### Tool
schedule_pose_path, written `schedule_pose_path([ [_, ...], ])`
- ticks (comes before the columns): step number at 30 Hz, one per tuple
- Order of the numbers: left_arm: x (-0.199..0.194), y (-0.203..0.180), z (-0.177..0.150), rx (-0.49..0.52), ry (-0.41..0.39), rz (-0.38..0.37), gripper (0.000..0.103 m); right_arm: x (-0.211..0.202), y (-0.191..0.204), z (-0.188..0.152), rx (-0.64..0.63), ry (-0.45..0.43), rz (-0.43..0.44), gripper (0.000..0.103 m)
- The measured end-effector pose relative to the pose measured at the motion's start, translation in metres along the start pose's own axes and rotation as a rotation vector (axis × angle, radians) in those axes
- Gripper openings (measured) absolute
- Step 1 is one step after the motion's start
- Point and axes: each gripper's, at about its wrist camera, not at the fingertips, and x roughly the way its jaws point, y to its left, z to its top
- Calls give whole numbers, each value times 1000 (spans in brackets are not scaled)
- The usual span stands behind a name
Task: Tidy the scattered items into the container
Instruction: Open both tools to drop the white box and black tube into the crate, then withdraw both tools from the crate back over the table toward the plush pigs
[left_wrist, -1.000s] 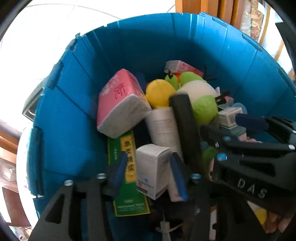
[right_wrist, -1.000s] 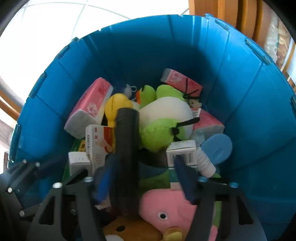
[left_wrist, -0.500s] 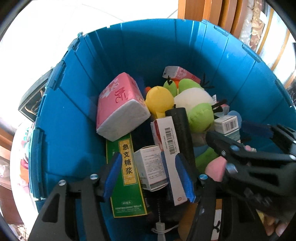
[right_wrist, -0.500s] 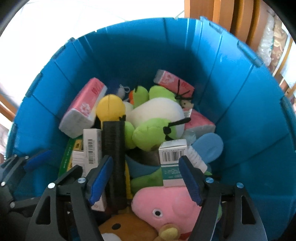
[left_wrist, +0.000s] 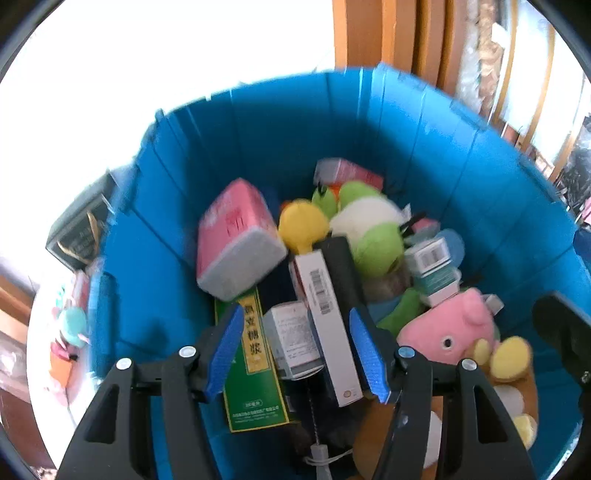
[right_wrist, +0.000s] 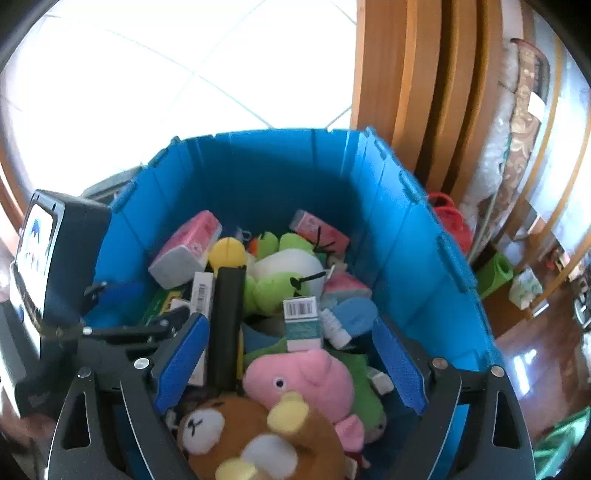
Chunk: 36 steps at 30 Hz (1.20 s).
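Toys and boxes fill the blue container (right_wrist: 413, 236); both hand-held grippers apparently empty.

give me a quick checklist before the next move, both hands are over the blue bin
1. Left hand-held gripper empty: ok, jaws open, nothing pinched.
2. Right hand-held gripper empty: ok, its jaws have just been opening and grip nothing.
3. Black tube released into the blue bin: ok, it leans among the boxes, free of the pads.
4. White barcode box inside the bin: ok, lying beside the tube.
5. Contents below the rim: ok, the pink plush and the brown plush sit inside.
6. More items left outside: cannot tell, the surroundings are blurred.
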Motion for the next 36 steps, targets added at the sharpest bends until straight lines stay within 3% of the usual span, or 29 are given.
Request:
schedule_pose_path([
  [3,-36,1,-11,0,-85,-76,59,-22,-3,-6,4,-58,0,94],
  [6,-71,8,-27,10,-175,-91,59,-42,-6,-12,41,-122,78,102],
  [11,-125,40,-63,-61,-351,-41,72,-65,9,-20,64,-193,154,103],
  [15,-146,73,-93,-134,-426,36,73,-77,40,-25,31,-262,162,103],
  [20,-157,130,-135,-255,-442,117,73,-81,98,-29,-43,-320,181,103],
  [25,-162,194,-180,-318,-446,188,73,-86,165,-32,-91,-338,274,103],
  [32,-162,318,-265,-407,-358,279,73,-83,275,-39,-123,-332,354,103],
  [36,-155,391,-313,-436,-285,318,73,-65,345,-46,-104,-276,383,103],
])
